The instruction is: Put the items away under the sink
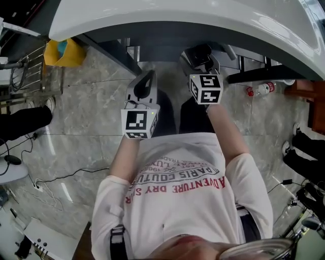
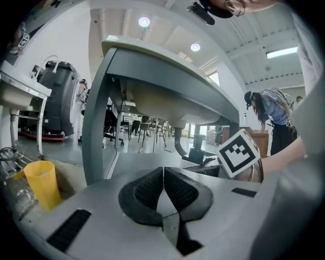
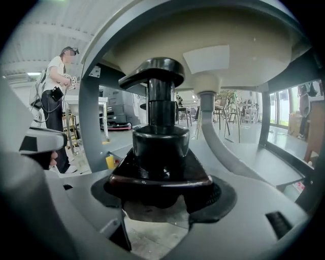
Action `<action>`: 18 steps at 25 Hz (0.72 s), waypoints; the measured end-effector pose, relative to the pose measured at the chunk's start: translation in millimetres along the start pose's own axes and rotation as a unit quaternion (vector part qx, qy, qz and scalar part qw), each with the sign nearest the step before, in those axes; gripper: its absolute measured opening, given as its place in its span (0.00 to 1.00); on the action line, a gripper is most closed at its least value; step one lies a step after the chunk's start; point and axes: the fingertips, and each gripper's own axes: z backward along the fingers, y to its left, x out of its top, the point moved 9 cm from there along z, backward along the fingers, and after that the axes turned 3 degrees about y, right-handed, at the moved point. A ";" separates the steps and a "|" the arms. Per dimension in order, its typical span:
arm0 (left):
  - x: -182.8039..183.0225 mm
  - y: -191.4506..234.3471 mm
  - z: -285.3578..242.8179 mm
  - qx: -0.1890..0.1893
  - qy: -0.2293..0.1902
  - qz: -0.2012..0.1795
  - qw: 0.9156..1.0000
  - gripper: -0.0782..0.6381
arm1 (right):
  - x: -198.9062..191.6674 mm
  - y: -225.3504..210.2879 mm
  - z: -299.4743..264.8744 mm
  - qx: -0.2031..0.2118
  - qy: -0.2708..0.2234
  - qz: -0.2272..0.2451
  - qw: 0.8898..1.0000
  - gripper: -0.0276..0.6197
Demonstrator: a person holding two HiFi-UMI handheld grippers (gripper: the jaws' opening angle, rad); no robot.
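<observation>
Grey stone-tile floor (image 1: 86, 117). Yellow bin (image 1: 63, 52) stands left of the sink (image 1: 177, 15). Plastic bottle (image 1: 260, 89) lies on its side, right. Black cables (image 1: 71, 175) trail at left.

A yellow bin (image 1: 63, 52) stands on the grey stone floor (image 1: 91, 111) at ten o'clock. A clear bottle (image 1: 261, 89) with a red cap lies at two o'clock. Black cables (image 1: 61, 177) trail across at eight o'clock.

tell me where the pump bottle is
In the right gripper view, the dark pump bottle sits clamped in the right tool, under the sink basin, left of its grey drain pipe.
</observation>
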 end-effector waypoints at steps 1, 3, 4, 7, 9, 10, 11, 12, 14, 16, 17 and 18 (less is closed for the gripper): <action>-1.4 1.9 -0.5 -0.002 0.000 0.004 1.000 0.15 | 1.6 -1.4 -4.1 -0.004 0.000 0.003 1.000 0.62; -4.6 5.2 -2.1 -0.003 -0.001 0.014 1.000 0.15 | 3.1 -5.2 -13.0 -0.011 -0.001 0.005 1.000 0.62; -6.2 6.5 -3.1 -0.003 -0.001 0.018 1.000 0.15 | 3.8 -7.7 -17.8 -0.014 -0.002 0.004 1.000 0.62; -10.3 9.8 -4.7 -0.006 0.002 0.021 1.000 0.15 | 7.2 -14.9 -31.7 -0.025 -0.001 0.001 1.000 0.62; -13.1 12.7 -5.0 -0.004 0.008 0.022 1.000 0.15 | 9.6 -17.8 -40.7 -0.033 0.003 0.002 0.999 0.62; -14.5 14.4 -4.9 -0.003 0.011 0.024 1.000 0.15 | 10.3 -18.7 -45.3 -0.036 0.006 0.002 0.999 0.62; -15.8 16.3 -4.7 -0.002 0.013 0.025 1.000 0.15 | 10.7 -19.0 -50.0 -0.039 0.008 0.003 0.999 0.62; -16.6 18.3 -4.4 -0.001 0.016 0.026 1.000 0.15 | 11.0 -18.8 -54.6 -0.042 0.010 0.004 0.999 0.62; -17.3 21.7 -3.4 0.001 0.020 0.026 0.999 0.15 | 11.7 -17.6 -61.7 -0.048 0.011 0.002 0.999 0.62; -17.6 23.4 -1.7 0.001 0.022 0.025 0.999 0.15 | 12.9 -16.5 -65.7 -0.056 0.011 -0.003 0.998 0.62; -17.9 23.5 -0.8 0.001 0.023 0.025 0.999 0.15 | 13.5 -16.3 -67.3 -0.061 0.011 -0.005 0.998 0.62; -18.2 23.2 -0.1 0.000 0.023 0.025 0.999 0.15 | 14.0 -16.2 -68.8 -0.066 0.011 -0.007 0.998 0.62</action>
